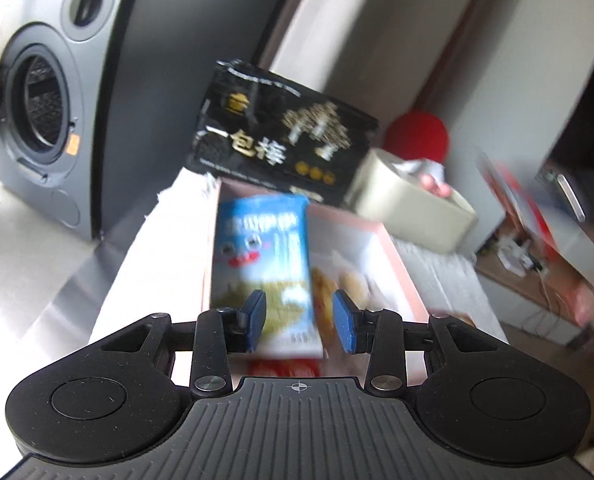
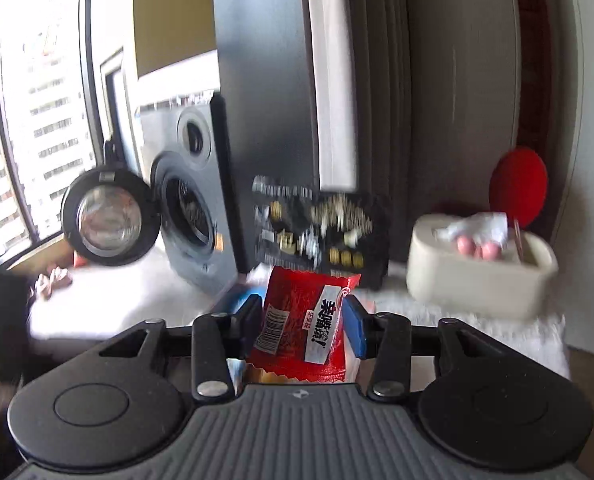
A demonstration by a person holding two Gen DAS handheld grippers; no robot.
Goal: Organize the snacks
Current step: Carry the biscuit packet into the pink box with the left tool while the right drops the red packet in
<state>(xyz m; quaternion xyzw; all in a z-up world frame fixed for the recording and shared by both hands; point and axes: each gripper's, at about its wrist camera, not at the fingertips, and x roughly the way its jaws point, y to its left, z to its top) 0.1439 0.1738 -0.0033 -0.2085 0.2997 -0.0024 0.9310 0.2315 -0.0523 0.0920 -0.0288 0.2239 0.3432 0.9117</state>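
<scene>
R gripper (image 2: 301,316) clamps red packet (image 2: 303,328) — L gripper (image 1: 299,318) agape over pink box (image 1: 397,264).

Left tongs (image 1: 300,322) open — blue packet (image 1: 263,264) below

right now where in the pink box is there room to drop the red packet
The pink cardboard box is bare at its far right corner, between the blue snack packet and the right wall. Its near end is crowded with golden pastries. The right gripper holds the red snack packet; the left gripper is open.
</scene>
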